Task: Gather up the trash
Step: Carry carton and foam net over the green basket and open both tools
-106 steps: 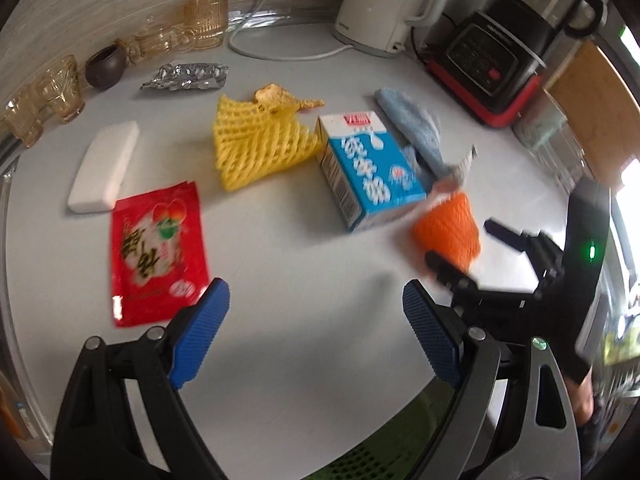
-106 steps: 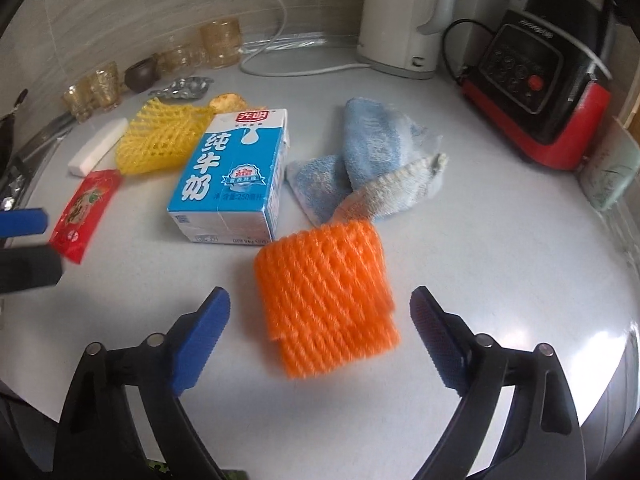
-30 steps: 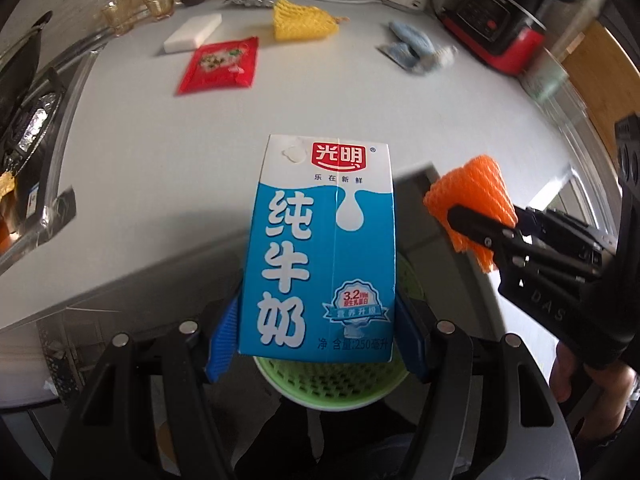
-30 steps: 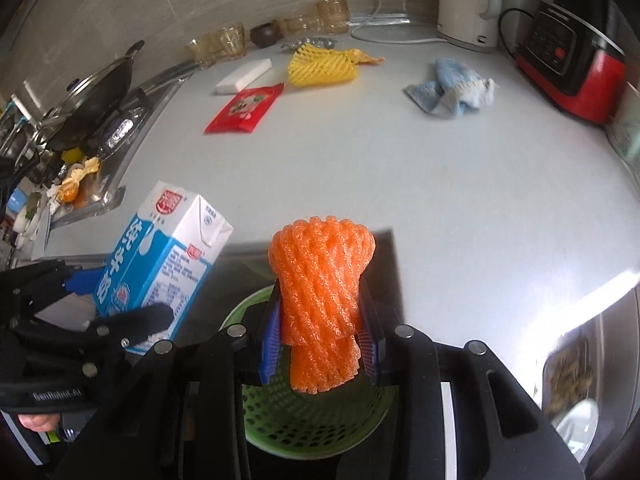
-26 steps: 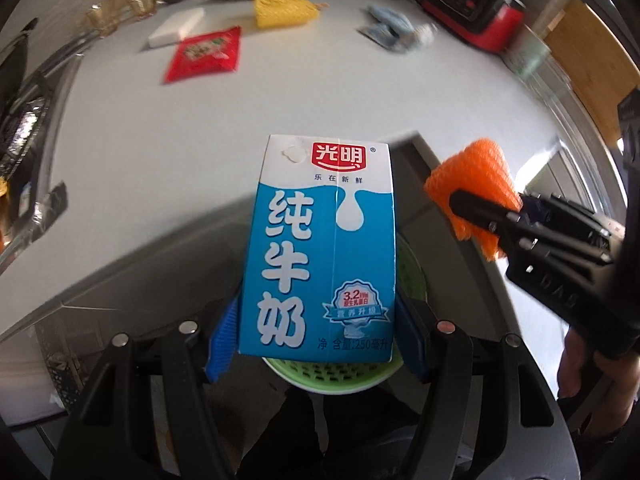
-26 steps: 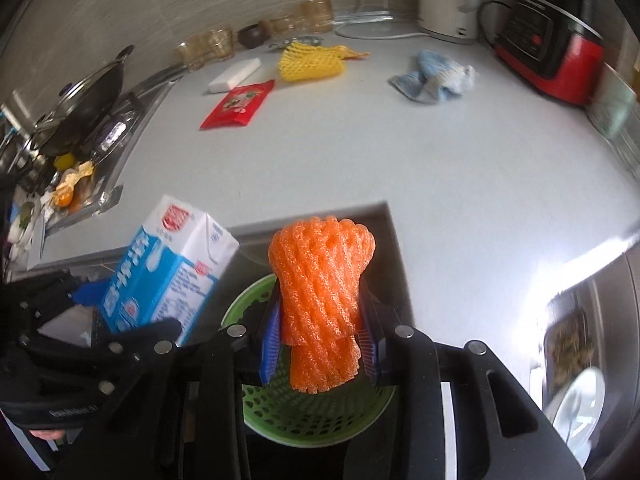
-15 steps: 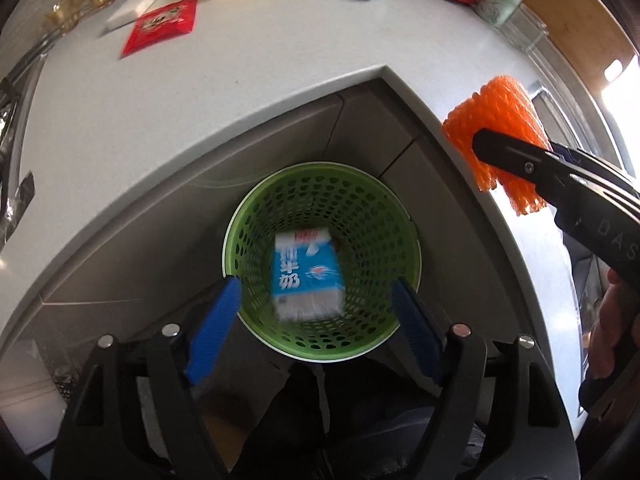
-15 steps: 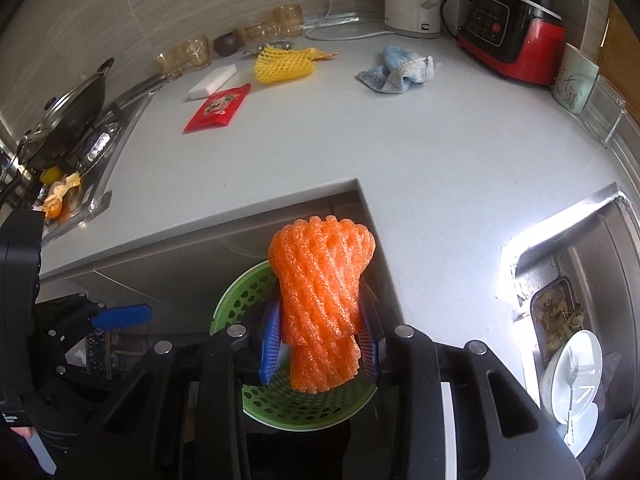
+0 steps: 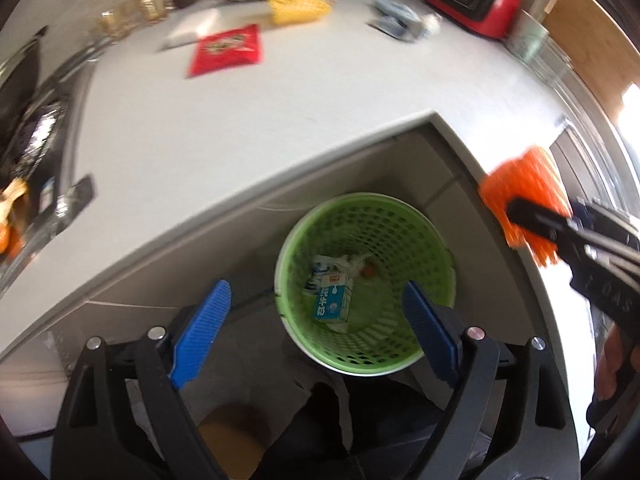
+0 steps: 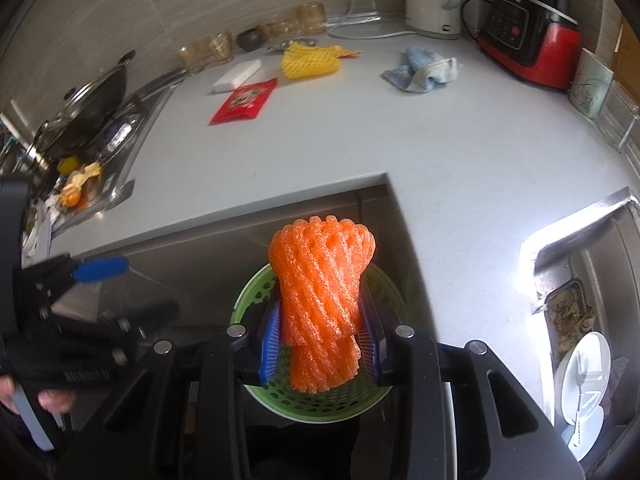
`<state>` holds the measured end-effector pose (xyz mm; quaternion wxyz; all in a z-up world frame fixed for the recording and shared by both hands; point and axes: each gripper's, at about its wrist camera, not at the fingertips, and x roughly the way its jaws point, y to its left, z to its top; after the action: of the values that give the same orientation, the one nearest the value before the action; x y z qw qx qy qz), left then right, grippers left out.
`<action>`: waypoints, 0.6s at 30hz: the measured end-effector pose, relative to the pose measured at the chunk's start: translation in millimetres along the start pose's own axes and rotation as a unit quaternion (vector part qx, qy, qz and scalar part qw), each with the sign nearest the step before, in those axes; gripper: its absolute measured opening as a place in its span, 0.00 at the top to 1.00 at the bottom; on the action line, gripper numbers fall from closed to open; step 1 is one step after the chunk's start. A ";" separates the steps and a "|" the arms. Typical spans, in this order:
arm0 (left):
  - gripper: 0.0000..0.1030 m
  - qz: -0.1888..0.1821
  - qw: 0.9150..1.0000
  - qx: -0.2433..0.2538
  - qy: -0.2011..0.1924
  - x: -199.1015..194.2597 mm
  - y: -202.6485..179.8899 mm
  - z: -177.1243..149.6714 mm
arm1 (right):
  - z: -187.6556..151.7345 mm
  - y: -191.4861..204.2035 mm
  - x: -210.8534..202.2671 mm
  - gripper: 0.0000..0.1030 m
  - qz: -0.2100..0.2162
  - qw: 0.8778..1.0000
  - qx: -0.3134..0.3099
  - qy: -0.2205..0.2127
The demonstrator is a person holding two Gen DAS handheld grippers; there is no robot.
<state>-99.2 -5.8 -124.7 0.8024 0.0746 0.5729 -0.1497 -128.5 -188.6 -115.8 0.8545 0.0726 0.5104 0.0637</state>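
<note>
Carton (image 9: 332, 298) lies in bin (image 9: 400, 204); my left tongs (image 9: 316, 320) have just been opening, nothing between them. Right tongs (image 10: 320, 344) grip orange net (image 10: 322, 280) over bin. Red packet (image 10: 244, 102), yellow net (image 10: 310, 62) remain on desk (image 10: 360, 132).

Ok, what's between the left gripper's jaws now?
Nothing held: the left gripper, jaws just opened, frames the green plastic basket below, where the blue-and-white milk carton lies. Left wrist view.

My two wrist views looked steeply down past their own fingers, both shared the green basket (image 9: 436, 236) below, counter (image 10: 360, 136) ahead.
</note>
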 end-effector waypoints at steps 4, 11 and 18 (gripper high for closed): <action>0.18 0.006 0.999 -0.031 -0.006 -7.4 25.5 -2.3 | -7.6 11.2 10.8 0.67 0.008 1.000 -0.013 0.017; 0.18 0.013 0.998 -0.063 -0.005 -8.6 43.4 -11.7 | -24.7 27.2 45.3 0.64 0.008 0.998 -0.033 0.051; 0.18 0.015 0.998 -0.064 -0.003 -9.3 46.2 -16.2 | -33.1 35.6 62.6 0.35 -0.007 0.997 -0.037 0.065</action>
<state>-101.5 43.9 -123.7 0.8096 0.0316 0.5774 -0.1008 -129.4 -140.3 -178.6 0.8219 0.0333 0.5629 0.0815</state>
